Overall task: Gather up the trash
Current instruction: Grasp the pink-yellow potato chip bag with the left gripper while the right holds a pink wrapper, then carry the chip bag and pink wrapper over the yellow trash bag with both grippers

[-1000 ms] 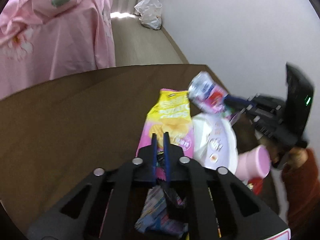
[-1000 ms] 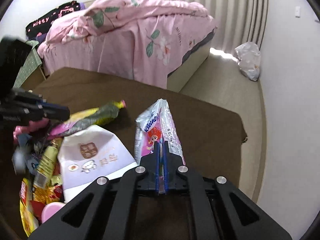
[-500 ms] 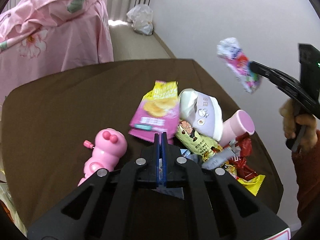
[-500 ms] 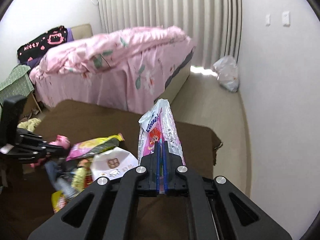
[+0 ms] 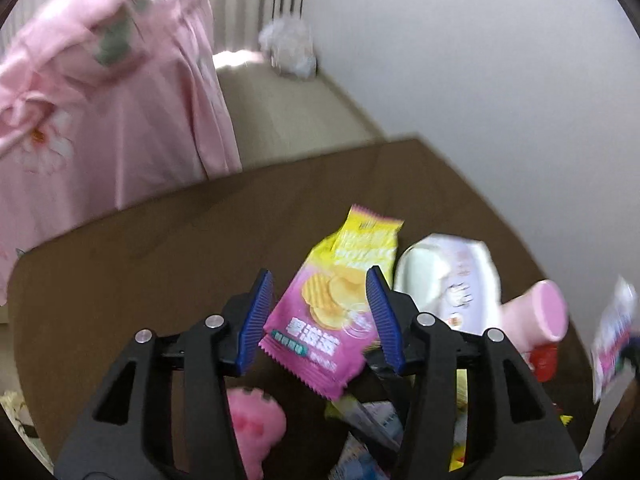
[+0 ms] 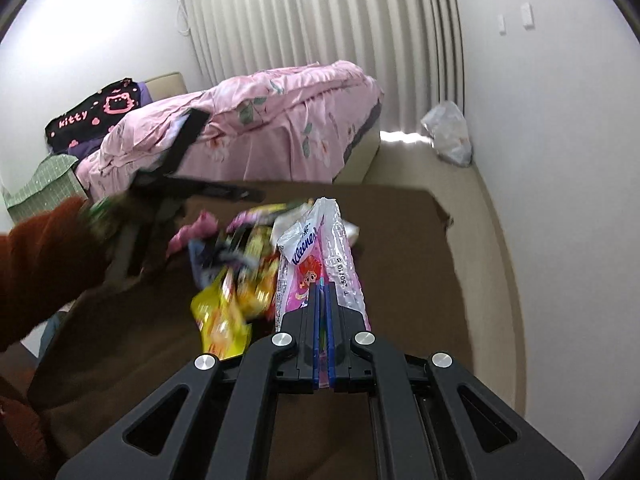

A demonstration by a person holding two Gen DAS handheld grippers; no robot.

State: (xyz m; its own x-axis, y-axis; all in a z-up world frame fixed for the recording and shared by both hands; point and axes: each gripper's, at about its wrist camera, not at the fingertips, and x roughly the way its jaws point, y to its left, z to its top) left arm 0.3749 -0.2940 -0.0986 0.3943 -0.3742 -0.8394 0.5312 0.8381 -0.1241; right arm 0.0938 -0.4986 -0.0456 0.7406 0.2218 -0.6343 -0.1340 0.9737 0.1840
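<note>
Left wrist: left gripper (image 5: 320, 316) jaws opening, empty, over chip bag (image 5: 332, 312). Right gripper (image 6: 323, 300) clamped on Kleenex packet (image 6: 316, 248), trash pile (image 6: 236, 280) at nine o'clock.

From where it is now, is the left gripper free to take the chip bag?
Probably yes. The left gripper hangs over the chip bag, its jaws opening with the bag showing between them unpinched, and nothing lies on top of the bag.

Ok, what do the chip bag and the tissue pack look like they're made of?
Chip bag: looks like glossy printed plastic film, with a crimped, zigzag-cut bottom edge. Tissue pack: thin, soft, partly see-through plastic wrap that creases where the right gripper pinches it.
</note>
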